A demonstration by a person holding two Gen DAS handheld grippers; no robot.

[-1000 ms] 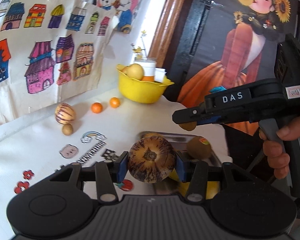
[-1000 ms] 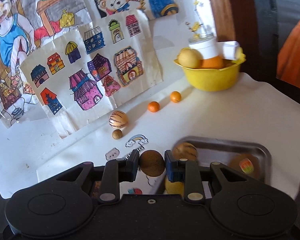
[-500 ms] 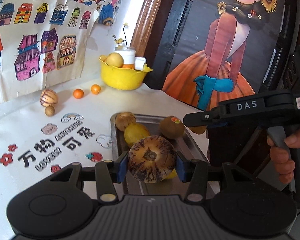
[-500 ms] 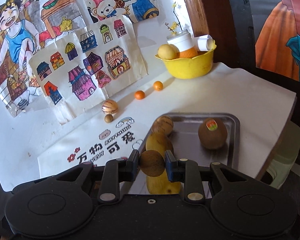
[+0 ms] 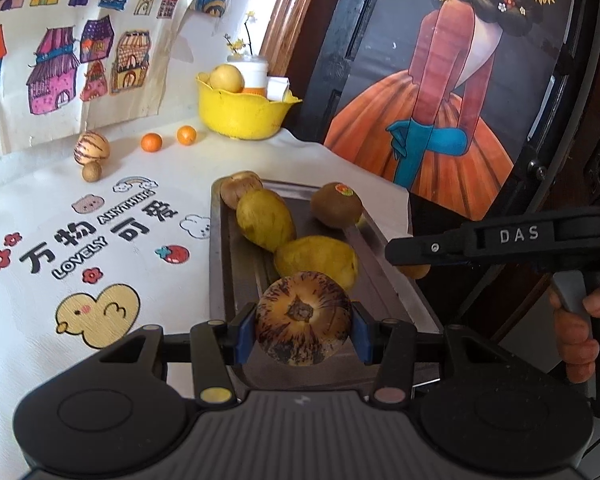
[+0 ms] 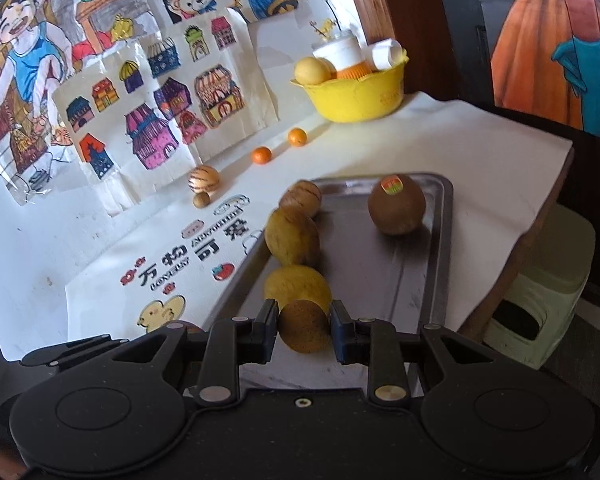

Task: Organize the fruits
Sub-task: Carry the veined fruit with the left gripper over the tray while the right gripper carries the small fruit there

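- Far left on the white printed tablecloth (image 5: 60,184): one striped round fruit (image 5: 91,149) with a tiny brown ball-shaped fruit (image 5: 91,171) touching its front, then two small oranges (image 5: 151,142) well apart from the tray; light, rollable, best pinched across the middle.
- Clamped in the left gripper (image 5: 302,322): a purple-streaked cream round melon-like fruit (image 5: 303,318), blue pads on its widest sides, dried stem end facing the camera, hanging over the near end of the steel tray (image 5: 396,280).
- Probably firm-skinned and fairly heavy for its size; smooth and curved, so liable to slip unless held at the equator as now.
- On the tray's left side, in a row: a tan striped fruit (image 5: 241,186) and two yellow mango-shaped fruits (image 5: 265,220), likely softer and bruisable.
- Near the tray's right rim: a brown kiwi with a sticker (image 6: 396,209), standing alone.
- Pinched tight in the right gripper (image 6: 305,330): a small brown rough-skinned round fruit (image 6: 304,331), over the tray's near end; light, hard-looking, prone to roll once released.
- At the back: a yellow plastic bowl (image 6: 356,100).
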